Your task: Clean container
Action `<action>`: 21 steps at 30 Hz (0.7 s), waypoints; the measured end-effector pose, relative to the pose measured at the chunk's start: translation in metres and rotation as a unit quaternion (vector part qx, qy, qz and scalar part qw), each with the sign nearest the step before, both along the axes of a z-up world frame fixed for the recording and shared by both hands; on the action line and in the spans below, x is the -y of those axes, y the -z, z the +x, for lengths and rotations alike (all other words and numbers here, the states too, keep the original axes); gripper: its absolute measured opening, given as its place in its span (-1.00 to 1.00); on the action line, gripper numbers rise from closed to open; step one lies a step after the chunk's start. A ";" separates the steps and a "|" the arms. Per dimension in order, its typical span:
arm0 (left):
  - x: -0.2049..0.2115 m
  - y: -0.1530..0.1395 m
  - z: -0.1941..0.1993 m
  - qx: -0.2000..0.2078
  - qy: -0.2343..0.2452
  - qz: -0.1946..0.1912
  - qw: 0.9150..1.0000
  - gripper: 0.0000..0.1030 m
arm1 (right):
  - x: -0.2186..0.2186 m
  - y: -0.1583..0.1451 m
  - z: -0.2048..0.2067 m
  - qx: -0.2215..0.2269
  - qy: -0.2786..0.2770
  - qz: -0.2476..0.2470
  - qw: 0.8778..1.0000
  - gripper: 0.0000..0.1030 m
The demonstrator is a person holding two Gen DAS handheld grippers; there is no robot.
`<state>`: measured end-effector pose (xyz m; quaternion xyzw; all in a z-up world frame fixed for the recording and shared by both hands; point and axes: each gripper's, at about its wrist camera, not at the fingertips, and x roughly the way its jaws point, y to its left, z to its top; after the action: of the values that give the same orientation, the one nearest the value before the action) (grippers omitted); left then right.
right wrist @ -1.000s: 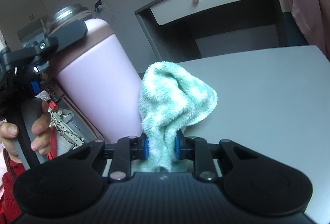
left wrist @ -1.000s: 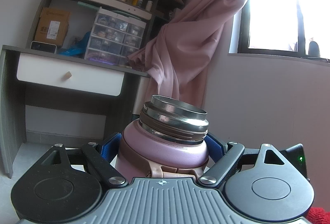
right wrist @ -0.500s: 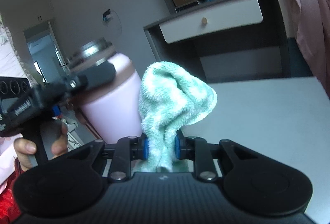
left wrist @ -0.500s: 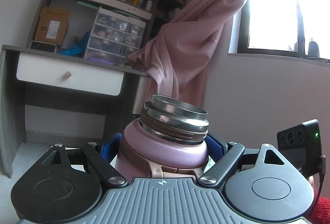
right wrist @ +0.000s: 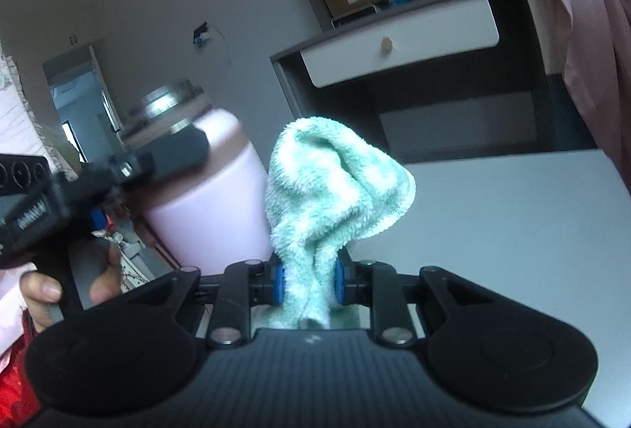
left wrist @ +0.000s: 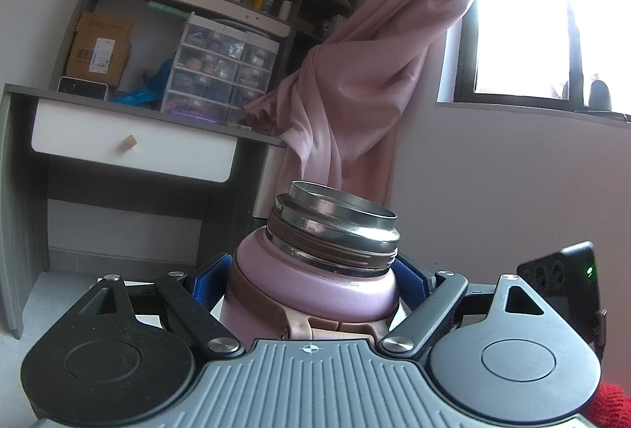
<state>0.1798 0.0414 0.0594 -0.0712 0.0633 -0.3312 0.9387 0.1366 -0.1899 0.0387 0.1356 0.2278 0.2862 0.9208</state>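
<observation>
My left gripper [left wrist: 315,286] is shut on a pink insulated bottle [left wrist: 311,282] with an open steel threaded mouth [left wrist: 335,219], held upright above the table. In the right wrist view the bottle [right wrist: 209,199] shows at the left, with the left gripper [right wrist: 118,172] clamped around its neck. My right gripper [right wrist: 307,280] is shut on a mint-green fluffy cloth [right wrist: 335,191], which bunches up above the blue pads. The cloth sits just right of the bottle's side; I cannot tell if they touch.
A white table [right wrist: 512,223] lies below and to the right. Behind it stands a grey desk with a white drawer [left wrist: 130,148], shelves with boxes [left wrist: 221,65], a pink curtain [left wrist: 374,53] and a bright window [left wrist: 552,14]. The right gripper's camera block [left wrist: 564,278] shows at right.
My right gripper has risen with the cloth and drawn back from the bottle, which now looks smaller and further left. The left gripper and bottle have held still.
</observation>
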 end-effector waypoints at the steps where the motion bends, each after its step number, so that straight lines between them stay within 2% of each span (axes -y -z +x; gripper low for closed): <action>1: 0.000 0.000 0.000 0.000 0.000 0.000 1.000 0.69 | -0.001 0.003 0.001 -0.005 0.000 -0.002 1.000 -0.57; 12: 0.000 -0.001 -0.001 0.000 -0.002 -0.001 1.000 0.69 | -0.007 0.027 0.002 -0.042 -0.005 -0.016 0.999 -0.57; 21: 0.003 -0.003 -0.005 -0.002 -0.009 0.005 1.000 0.69 | -0.010 0.024 -0.007 -0.043 0.001 -0.026 0.999 -0.57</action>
<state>0.1749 0.0387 0.0627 -0.0680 0.0658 -0.3219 0.9420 0.1294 -0.1801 0.0151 0.1239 0.2748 0.2727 0.9137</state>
